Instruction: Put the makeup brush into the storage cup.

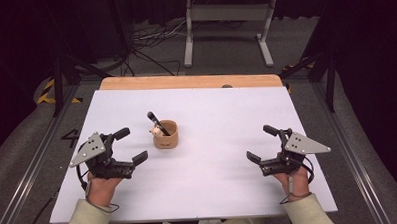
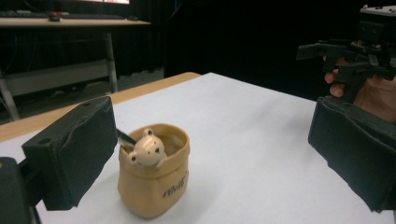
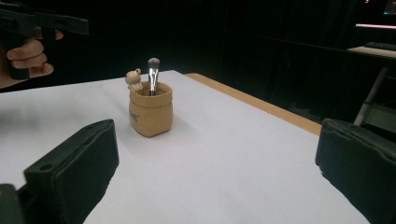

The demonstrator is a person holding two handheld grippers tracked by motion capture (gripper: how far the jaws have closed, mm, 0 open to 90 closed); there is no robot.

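A tan sack-shaped ceramic cup [image 1: 166, 135] with a small bear figure [image 2: 146, 150] on its rim stands mid-table, holding a black-handled makeup brush [image 3: 152, 74]; the left gripper [image 1: 129, 146], just left of it, gapes empty; the right gripper [image 1: 261, 144], well apart to the right, likewise stands wide with nothing between its jaws.

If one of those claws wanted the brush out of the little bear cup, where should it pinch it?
Probably on the bare handle just above the cup rim, coming from above: the brush stands nearly upright, bristles up, leaning away from the bear.
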